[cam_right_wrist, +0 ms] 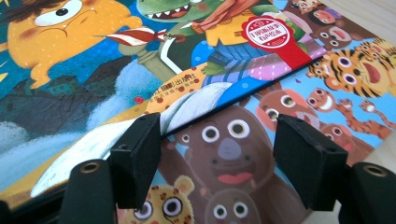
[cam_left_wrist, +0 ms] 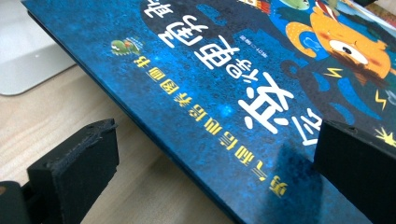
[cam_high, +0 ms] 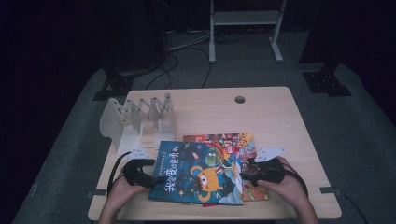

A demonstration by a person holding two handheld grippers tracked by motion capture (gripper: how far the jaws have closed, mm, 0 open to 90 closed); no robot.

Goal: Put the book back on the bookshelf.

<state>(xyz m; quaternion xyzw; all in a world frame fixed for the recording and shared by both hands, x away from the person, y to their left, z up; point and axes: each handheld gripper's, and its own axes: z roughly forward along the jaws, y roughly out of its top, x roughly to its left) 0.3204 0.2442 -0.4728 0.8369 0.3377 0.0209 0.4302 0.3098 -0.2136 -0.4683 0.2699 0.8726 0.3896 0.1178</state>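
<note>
A blue picture book with an orange monster on its cover lies near the table's front edge, on top of a colourful animal book. My left gripper is at the blue book's left edge. In the left gripper view the jaws stand wide open, one over the bare wood and one over the blue cover. My right gripper is at the blue book's right edge. Its jaws are open above the animal book, and the left jaw touches the blue book's slightly raised white page edge.
A white slotted book rack stands on the wooden table at the back left, and its base lies close to my left gripper. A cable hole is at the table's far edge. Cables and a white stand are on the floor behind.
</note>
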